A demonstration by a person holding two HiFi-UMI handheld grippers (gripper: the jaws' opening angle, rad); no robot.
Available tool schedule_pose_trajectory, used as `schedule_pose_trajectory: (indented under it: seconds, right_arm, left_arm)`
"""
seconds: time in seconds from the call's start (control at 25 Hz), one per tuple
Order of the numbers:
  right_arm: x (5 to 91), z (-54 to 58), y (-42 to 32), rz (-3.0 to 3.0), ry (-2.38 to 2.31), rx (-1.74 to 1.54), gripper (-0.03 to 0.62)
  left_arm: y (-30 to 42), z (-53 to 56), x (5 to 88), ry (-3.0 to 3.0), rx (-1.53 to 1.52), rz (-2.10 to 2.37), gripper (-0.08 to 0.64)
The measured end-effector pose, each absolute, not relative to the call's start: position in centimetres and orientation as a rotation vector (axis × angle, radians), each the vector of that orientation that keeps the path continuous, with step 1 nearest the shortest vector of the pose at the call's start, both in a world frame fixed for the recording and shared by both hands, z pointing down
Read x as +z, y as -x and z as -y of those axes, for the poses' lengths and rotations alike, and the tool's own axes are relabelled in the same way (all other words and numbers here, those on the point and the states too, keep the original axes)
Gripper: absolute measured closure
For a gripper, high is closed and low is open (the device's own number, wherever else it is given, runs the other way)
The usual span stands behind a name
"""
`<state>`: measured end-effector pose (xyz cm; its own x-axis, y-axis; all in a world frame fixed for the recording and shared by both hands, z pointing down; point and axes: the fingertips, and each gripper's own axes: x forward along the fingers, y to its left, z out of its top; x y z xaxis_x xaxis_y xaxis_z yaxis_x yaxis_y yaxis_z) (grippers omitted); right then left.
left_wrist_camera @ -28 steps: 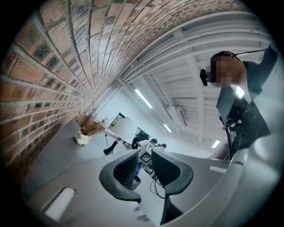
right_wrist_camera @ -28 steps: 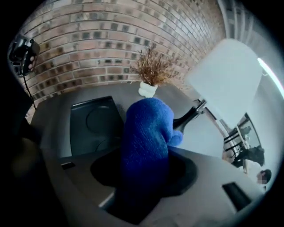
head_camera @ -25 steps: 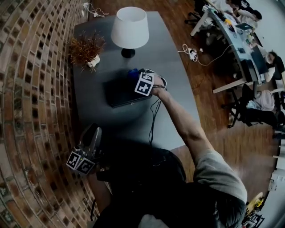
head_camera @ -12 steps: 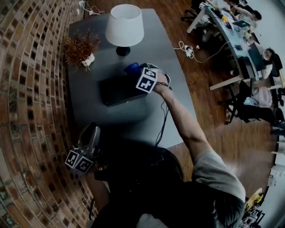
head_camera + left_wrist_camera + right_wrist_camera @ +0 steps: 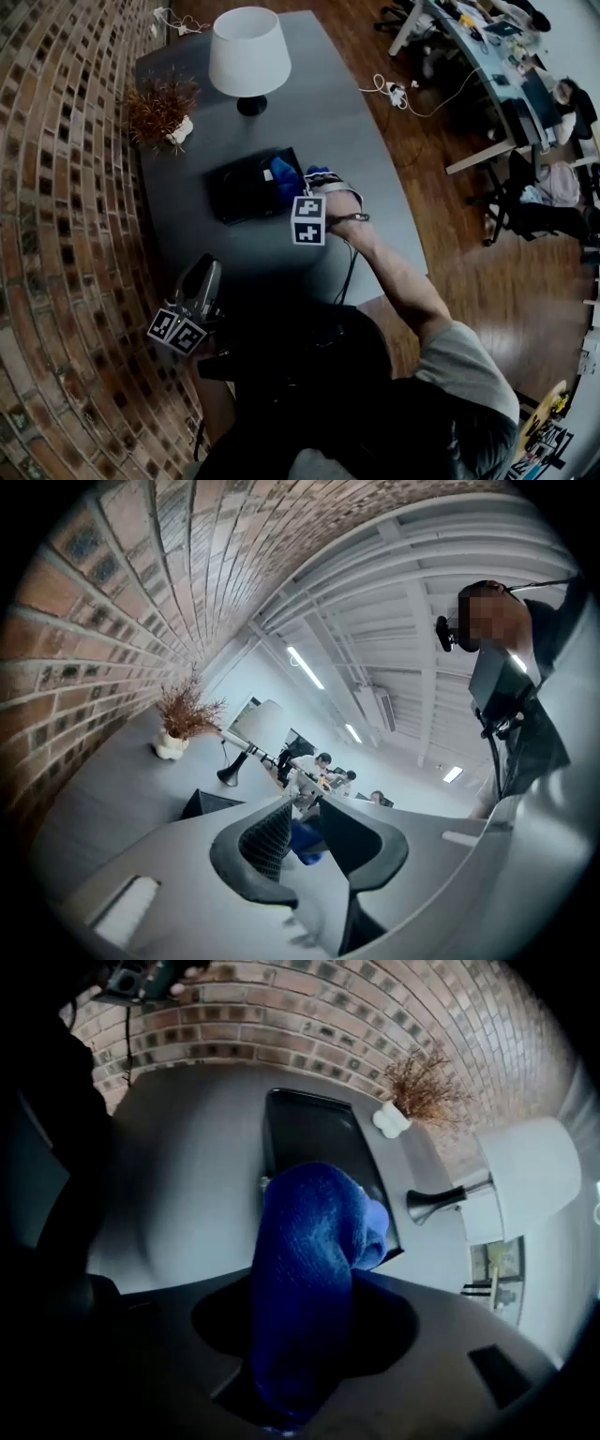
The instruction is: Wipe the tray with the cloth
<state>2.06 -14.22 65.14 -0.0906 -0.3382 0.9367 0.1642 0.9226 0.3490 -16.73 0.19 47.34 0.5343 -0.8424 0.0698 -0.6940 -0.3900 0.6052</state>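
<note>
Right in the middle of the grey table (image 5: 375,178) sits the tray (image 5: 234,192), a dark flat rectangle. Its long side runs left to right across the head view, with the plant (image 5: 161,111) and lamp (image 5: 247,54) further back.

The blue cloth (image 5: 283,176) is bunched over the tray's right-hand end. I can't honestly tell if it's pressed down on the surface or just dangling onto it.

The right gripper (image 5: 305,202) has the cloth. In its own view the jaws are clamped about half open on a fat roll of cloth (image 5: 305,1260), and the loose end flops forward.

So here's the bit that matters. From that gripper the tray (image 5: 309,1133) stretches straight out ahead, long axis pointing away toward the brick wall, and nearly all of the bare tray lies beyond the cloth. My guess is the next swipe has to push along that length, leftward in the head view, rather than across the short way.

The left gripper (image 5: 206,272) is well apart from all this, down by the near edge of the table beside the wall. Its jaws are closed with nothing in them (image 5: 302,813). The right hand is clearly the closer one.
</note>
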Motion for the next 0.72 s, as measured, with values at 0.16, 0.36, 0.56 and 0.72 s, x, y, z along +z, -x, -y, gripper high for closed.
schedule_pose_trajectory:
  seconds: [0.16, 0.36, 0.56, 0.72]
  right_arm:
    - [66.0, 6.9, -5.8, 1.820, -0.028, 0.027, 0.385]
    - [64.7, 16.8, -11.9, 2.021, -0.540, 0.205, 0.383]
    - [66.0, 24.3, -9.1, 2.018, -0.565, -0.045, 0.383]
    - [66.7, 28.6, -4.1, 2.036, -0.486, -0.263, 0.383]
  left_arm:
    - [16.9, 3.4, 50.5, -2.149, -0.255, 1.279, 0.477]
    - [19.1, 8.8, 56.1, -2.016, -0.149, 1.443, 0.437]
    - [18.6, 11.7, 60.9, -1.909, -0.076, 1.455, 0.376]
    - [17.5, 12.5, 62.1, -1.891, -0.022, 1.446, 0.377]
